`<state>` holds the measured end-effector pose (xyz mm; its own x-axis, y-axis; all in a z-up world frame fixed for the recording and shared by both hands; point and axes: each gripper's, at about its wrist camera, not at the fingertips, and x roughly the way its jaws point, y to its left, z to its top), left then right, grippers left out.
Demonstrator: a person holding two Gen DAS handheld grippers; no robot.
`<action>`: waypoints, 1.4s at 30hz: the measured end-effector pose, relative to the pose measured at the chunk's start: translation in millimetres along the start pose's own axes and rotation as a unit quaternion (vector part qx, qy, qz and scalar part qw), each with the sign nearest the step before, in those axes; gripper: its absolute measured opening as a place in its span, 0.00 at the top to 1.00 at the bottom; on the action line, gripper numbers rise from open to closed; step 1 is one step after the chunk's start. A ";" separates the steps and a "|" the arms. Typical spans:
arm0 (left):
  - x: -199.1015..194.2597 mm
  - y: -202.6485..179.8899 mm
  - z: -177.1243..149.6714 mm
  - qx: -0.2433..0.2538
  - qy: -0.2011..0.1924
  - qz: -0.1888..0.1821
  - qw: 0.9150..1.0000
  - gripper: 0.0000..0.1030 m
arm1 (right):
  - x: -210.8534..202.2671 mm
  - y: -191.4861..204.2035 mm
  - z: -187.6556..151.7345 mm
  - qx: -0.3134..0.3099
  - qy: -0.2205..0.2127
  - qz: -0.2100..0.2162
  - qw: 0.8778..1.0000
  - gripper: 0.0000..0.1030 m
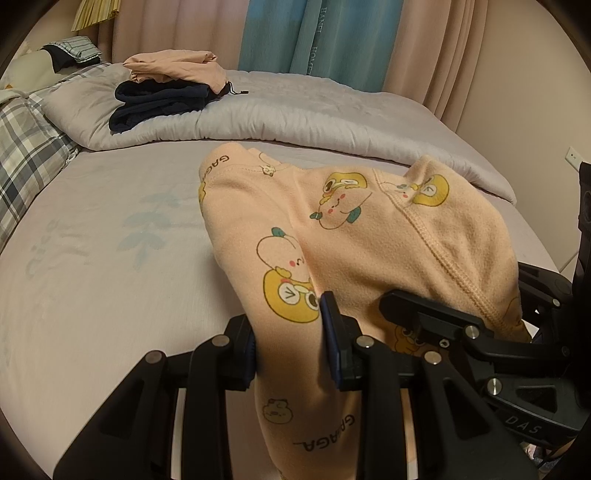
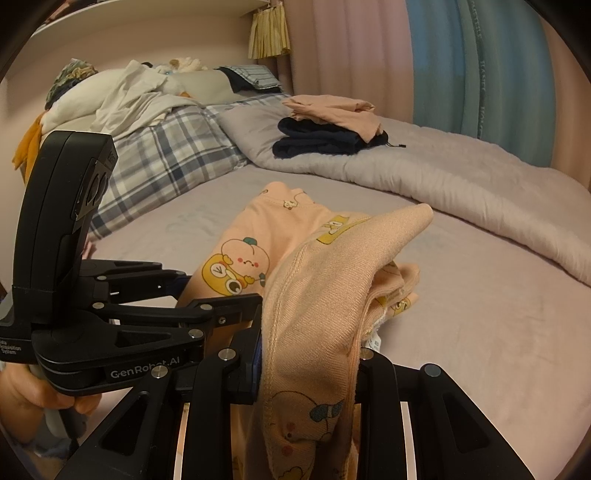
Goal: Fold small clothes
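- Far left, left wrist view: plaid pillow (image 1: 27, 147) at the bed's edge; right wrist view shows the same pillow with rumpled white bedding (image 2: 122, 96) piled behind it.
- Lilac bedsheet (image 1: 110, 266) runs under everything. Faint leaf print on it, left of the garment.
- Grey quilt (image 1: 295, 122) lies folded across the far side of the bed, behind the garment.
- On the quilt: stack of folded clothes, navy item (image 1: 159, 103) at the bottom, peach item (image 1: 173, 68) on top. Well apart from the grippers.
- Curtains (image 1: 295, 33) behind the bed, pink with a blue panel.
- Left gripper (image 1: 291, 350): clenched on the peach cartoon-print garment (image 1: 351, 229). Cloth is pinched between both blue pads, with more of it hanging below the jaws.
- The garment is bunched and lifted at the near end, draped over both grippers. Its far end with the lettered cuff reaches toward the sheet, in front of the quilt; contact there not clear.
- Right gripper (image 2: 310, 369): also clamped on the garment, a thick fold with a stitched seam wedged between the jaws. Right pad is hidden by cloth.
- The two grippers sit just beside each other, left one crossing in front of the right wrist camera.
- A hand (image 2: 33, 391) is partly visible under the left gripper's body in the right wrist view.
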<state>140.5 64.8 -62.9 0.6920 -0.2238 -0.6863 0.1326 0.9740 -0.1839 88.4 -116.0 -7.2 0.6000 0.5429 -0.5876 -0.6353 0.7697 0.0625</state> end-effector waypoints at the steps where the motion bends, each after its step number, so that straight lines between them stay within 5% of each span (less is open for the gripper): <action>1: 0.9 0.3 0.1 0.001 0.000 0.000 1.000 0.71 | 0.5 0.1 0.3 0.000 0.000 0.000 1.000 0.72; 42: 31.4 14.3 9.1 0.008 0.019 0.001 1.000 0.71 | 30.5 -4.9 12.0 0.003 0.012 0.002 1.000 0.72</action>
<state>170.6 72.0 -80.7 0.6654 -0.2234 -0.7123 0.1436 0.9747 -0.1715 115.7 -99.2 -15.8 0.5852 0.5388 -0.6060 -0.6348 0.7694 0.0710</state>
